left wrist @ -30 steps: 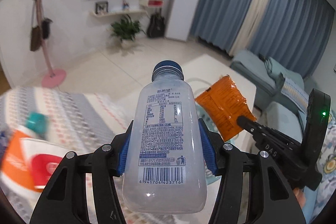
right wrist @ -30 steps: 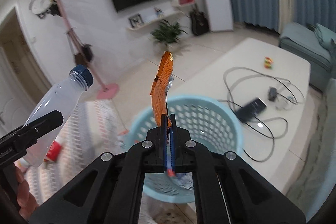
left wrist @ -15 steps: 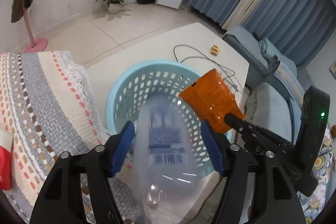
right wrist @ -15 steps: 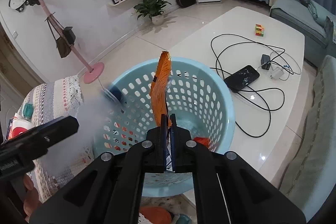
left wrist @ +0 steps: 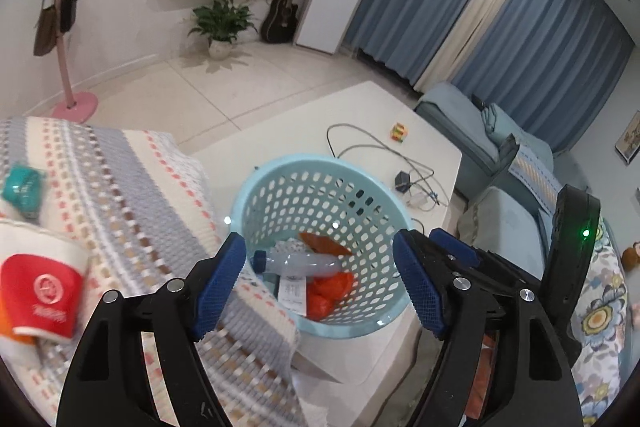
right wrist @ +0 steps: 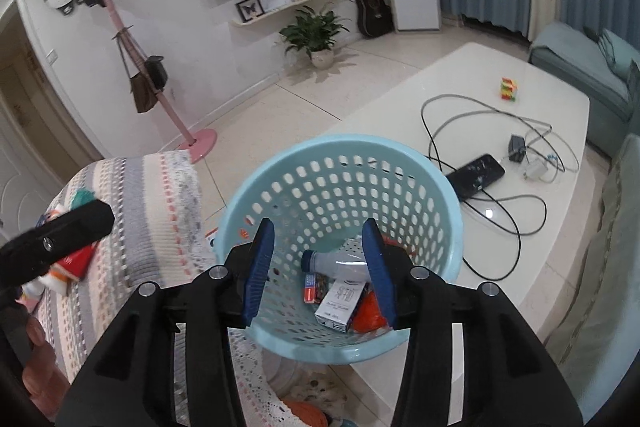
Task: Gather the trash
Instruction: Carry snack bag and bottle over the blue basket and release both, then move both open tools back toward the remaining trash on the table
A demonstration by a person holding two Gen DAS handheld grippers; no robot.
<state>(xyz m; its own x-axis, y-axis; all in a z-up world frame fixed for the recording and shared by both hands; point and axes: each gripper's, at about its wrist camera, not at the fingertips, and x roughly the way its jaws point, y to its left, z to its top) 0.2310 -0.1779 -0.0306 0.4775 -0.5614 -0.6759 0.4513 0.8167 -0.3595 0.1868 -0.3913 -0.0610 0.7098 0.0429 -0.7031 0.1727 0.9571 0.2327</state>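
Observation:
A light blue perforated basket (left wrist: pixel 280 163) (right wrist: pixel 340 141) stands on the white table. Inside it lie a clear bottle with a blue cap (left wrist: pixel 300 263) (right wrist: pixel 340 263), orange wrappers (left wrist: pixel 326 293) (right wrist: pixel 370 311) and a small white box (right wrist: pixel 342 303). My left gripper (left wrist: pixel 318 251) hovers over the basket's near left rim, its jaws opening with nothing between them. My right gripper (right wrist: pixel 318 247) hangs over the basket's near side, jaws also opening and empty. In the left wrist view the right gripper's blue pad (left wrist: pixel 452 245) shows just right of the left one.
A striped cloth (left wrist: pixel 120 187) lies left of the basket with a red and white paper cup (left wrist: pixel 40 295) and a teal thing (left wrist: pixel 22 183) on it. On the table's far side are a phone (right wrist: pixel 476 175), cables (right wrist: pixel 480 107) and a coloured cube (right wrist: pixel 508 89). A blue sofa (left wrist: pixel 500 131) is at the right.
The left gripper let go of the bottle and the right gripper let go of the orange wrapper. Both now lie in the basket. Both grippers went from shut to open.

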